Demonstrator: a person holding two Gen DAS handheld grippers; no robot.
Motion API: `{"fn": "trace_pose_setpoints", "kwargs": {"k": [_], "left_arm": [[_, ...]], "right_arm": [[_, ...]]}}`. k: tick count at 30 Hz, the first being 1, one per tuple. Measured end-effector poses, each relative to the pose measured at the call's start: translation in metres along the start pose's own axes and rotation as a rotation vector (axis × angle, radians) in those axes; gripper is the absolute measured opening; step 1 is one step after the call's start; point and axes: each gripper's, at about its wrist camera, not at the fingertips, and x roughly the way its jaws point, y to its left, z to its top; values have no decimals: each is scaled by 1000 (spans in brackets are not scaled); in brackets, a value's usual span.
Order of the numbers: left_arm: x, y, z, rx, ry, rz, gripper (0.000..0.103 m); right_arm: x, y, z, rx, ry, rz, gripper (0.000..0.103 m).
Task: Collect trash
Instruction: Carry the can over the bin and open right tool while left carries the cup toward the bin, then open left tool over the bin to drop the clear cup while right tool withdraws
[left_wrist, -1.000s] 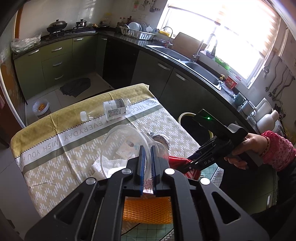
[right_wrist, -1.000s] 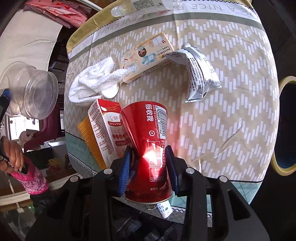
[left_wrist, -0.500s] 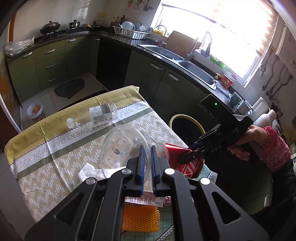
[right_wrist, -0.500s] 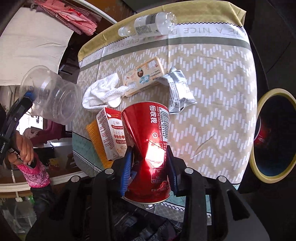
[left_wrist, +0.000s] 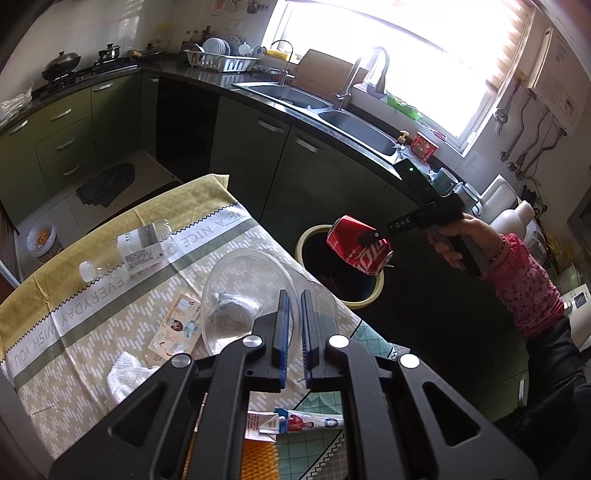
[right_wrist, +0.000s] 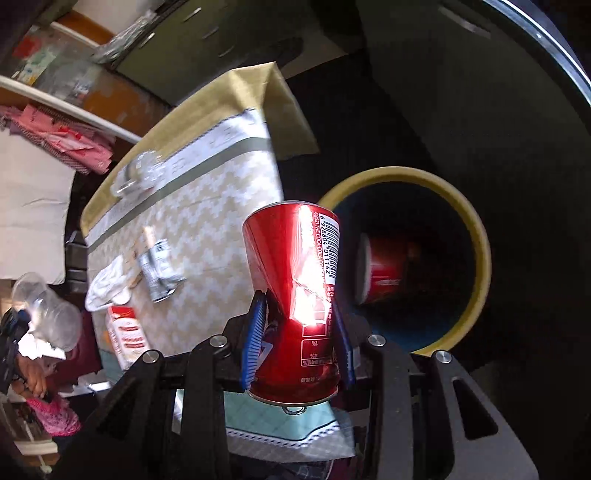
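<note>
My right gripper (right_wrist: 297, 317) is shut on a crushed red cola can (right_wrist: 295, 280) and holds it in the air beside the table, above the yellow-rimmed bin (right_wrist: 476, 236); the can (left_wrist: 358, 247) and bin (left_wrist: 306, 236) also show in the left wrist view. A red container (right_wrist: 384, 269) lies inside the bin. My left gripper (left_wrist: 292, 325) is shut on the rim of a clear plastic cup (left_wrist: 247, 295) held above the table. On the tablecloth (left_wrist: 110, 314) lie a clear bottle (left_wrist: 129, 251), a beige carton (left_wrist: 175, 328), a white tissue (left_wrist: 125, 373) and a silver wrapper (right_wrist: 159, 269).
A red-and-white box (right_wrist: 127, 336) and an orange mesh piece (left_wrist: 255, 458) lie at the table's near edge. Dark green kitchen cabinets (left_wrist: 258, 147) and a sink (left_wrist: 354, 125) run behind the table and bin. A small bin (left_wrist: 42, 240) stands on the floor at far left.
My right gripper has carried the red can off the table and rightward over the bin. My left gripper has risen with the clear cup.
</note>
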Motion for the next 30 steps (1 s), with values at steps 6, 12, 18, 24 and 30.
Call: {"fn": "trace_pose_setpoints", "kwargs": {"k": [6,12,18,24,30], "left_arm": [[24,-25,12,36,40,-20,6],[53,-54,25,84,90,-34,6],[99,-92,43,152,147,-80,6],[177,-136,64,229,235,-117,6],[266,-164,79,249,321,-100,6]], "right_arm": [[43,-57,17,40,16,-100,35],[49,-77,21,41,-4,-98,37],[-2,-88,-14,42,-102,-15,43],[-51,-117,-75,65,-197,12,43],[-74,-149,-126,109,-213,26,43]]}}
